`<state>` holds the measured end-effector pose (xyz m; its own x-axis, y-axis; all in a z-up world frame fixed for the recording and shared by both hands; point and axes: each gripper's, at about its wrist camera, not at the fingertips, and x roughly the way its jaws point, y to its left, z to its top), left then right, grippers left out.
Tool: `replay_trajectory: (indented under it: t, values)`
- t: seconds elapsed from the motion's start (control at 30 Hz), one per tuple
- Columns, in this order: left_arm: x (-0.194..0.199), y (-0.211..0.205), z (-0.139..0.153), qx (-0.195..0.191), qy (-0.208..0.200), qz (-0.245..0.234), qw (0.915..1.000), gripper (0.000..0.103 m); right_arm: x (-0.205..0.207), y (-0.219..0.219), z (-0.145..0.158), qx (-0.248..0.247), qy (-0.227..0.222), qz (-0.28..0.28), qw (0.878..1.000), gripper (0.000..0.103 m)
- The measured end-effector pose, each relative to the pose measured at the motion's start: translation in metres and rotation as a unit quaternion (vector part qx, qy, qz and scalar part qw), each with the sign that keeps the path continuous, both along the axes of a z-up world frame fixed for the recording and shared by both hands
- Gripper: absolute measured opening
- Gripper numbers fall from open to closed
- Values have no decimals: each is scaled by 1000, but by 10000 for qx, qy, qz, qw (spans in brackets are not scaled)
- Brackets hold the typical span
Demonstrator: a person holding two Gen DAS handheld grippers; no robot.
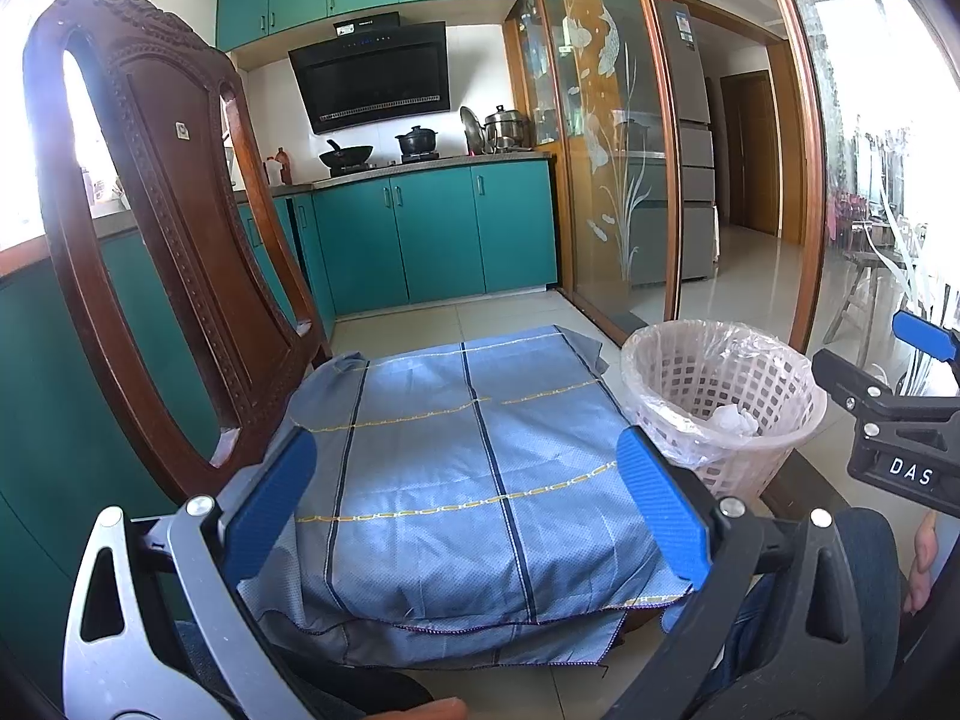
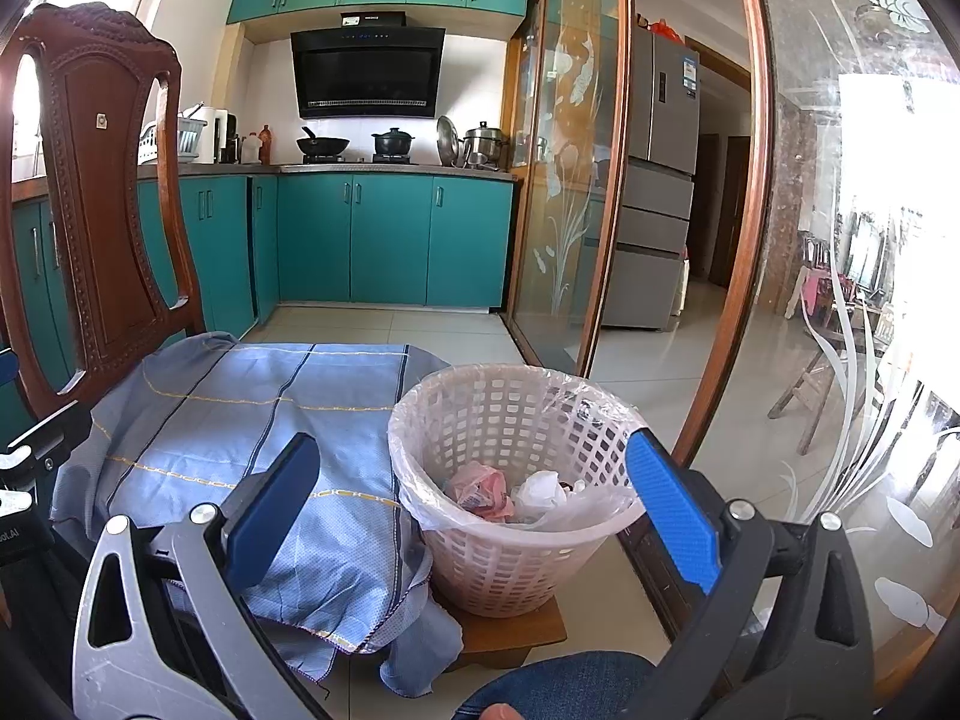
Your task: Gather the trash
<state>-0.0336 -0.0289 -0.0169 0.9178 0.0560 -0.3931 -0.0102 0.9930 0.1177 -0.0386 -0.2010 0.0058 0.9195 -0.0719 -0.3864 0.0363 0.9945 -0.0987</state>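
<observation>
A white lattice trash basket with a clear plastic liner stands on a low wooden stool beside a chair seat covered by a blue checked cloth. Crumpled pink and white trash lies inside it. The basket also shows in the left wrist view, with white trash in it. My left gripper is open and empty over the cloth. My right gripper is open and empty, just in front of the basket. No loose trash shows on the cloth.
A carved wooden chair back rises at the left. A glass sliding door stands close on the right. Teal kitchen cabinets and a tiled floor lie behind. The person's knee is below.
</observation>
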Motion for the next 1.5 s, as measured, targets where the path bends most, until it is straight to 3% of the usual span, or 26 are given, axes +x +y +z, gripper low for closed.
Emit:
replay_trajectory:
  t: [0.67,1.03,1.5]
  values:
    - [-3,-3,0,130,-25,36,9999,100,-1,0,-1,-6,-1,21,10000,100]
    - [-5,6,1,-129,57,-49,9999,100,-3,4,4,-150,113,-27,9998,100]
    - [-3,2,-2,-126,129,-49,9998,100,-4,-3,4,28,244,12,9997,100]
